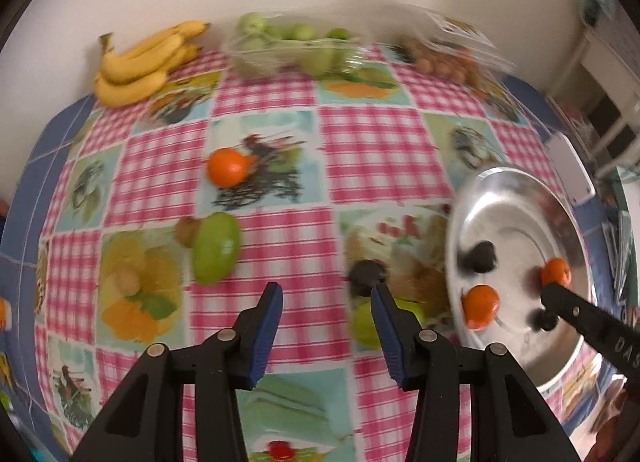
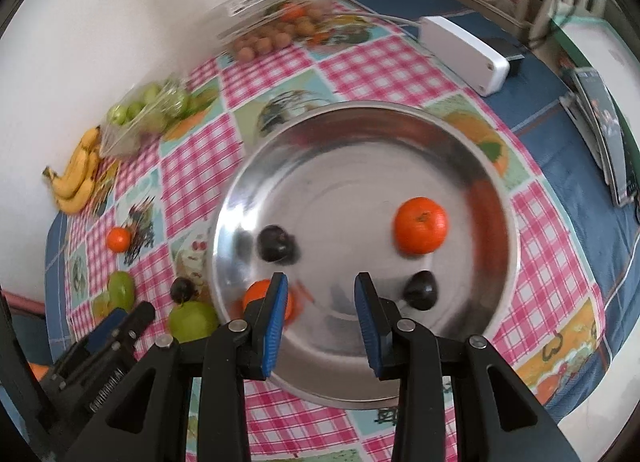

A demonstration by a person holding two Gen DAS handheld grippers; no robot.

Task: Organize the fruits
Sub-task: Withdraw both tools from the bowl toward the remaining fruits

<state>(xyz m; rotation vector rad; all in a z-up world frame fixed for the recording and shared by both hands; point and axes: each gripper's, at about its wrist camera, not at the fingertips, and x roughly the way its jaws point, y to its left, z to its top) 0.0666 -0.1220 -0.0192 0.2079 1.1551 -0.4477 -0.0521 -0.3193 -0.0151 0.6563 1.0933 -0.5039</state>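
Note:
A silver plate (image 2: 360, 109) holds two oranges (image 2: 420, 225) (image 2: 260, 294) and two dark plums (image 2: 276, 242) (image 2: 420, 290). My right gripper (image 2: 321, 278) hangs over the plate's near side, open, with nothing between its pads. The nearer orange lies half hidden behind its left finger. My left gripper (image 1: 327, 288) is open above the checked cloth, left of the plate (image 1: 472, 197). Loose on the cloth lie an orange (image 1: 226, 167), a green fruit (image 1: 216, 248), a kiwi (image 1: 187, 230), a dark plum (image 1: 366, 274) and a green apple (image 1: 362, 326).
Along the wall lie bananas (image 1: 136, 65), a clear tub of green fruits (image 1: 288, 49) and an open clear box of small brown fruits (image 1: 444, 61). A white box (image 2: 464, 53) sits beyond the plate. One finger (image 1: 580, 312) of the right gripper reaches over the plate.

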